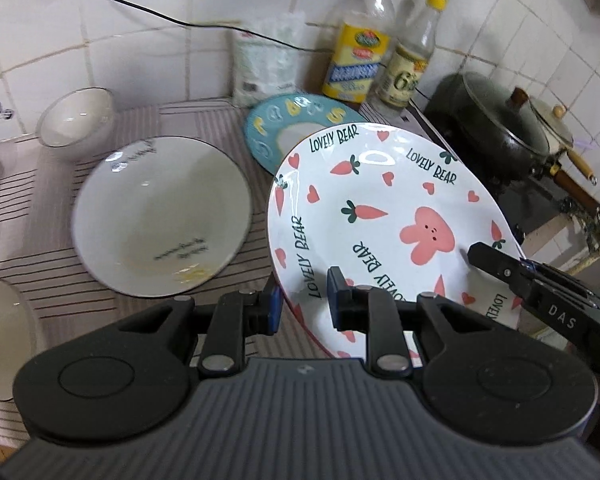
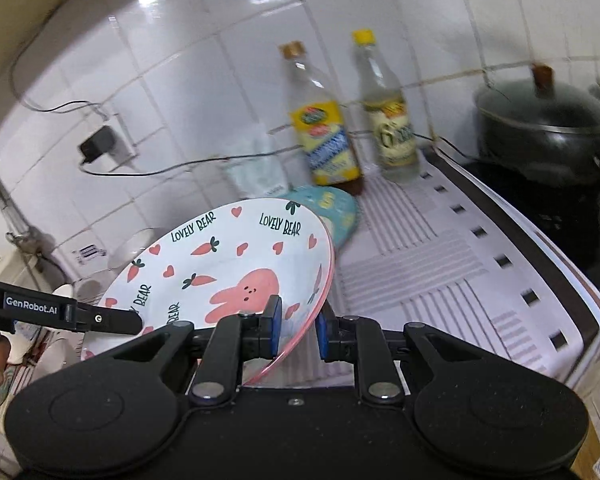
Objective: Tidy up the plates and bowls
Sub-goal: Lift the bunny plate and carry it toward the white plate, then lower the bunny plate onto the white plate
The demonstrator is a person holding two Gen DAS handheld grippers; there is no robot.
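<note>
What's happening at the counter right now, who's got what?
A person holds the carrot-and-rabbit plate with both tongs: the left tongs and right tongs each clamp its rim, and it hangs tilted above the striped mat. The large white bowl and blue plate sit on the mat.

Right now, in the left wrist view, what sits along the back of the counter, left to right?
Small white bowl → white bag → yellow-label bottle → yellow-cap bottle → dark lidded pot.
</note>
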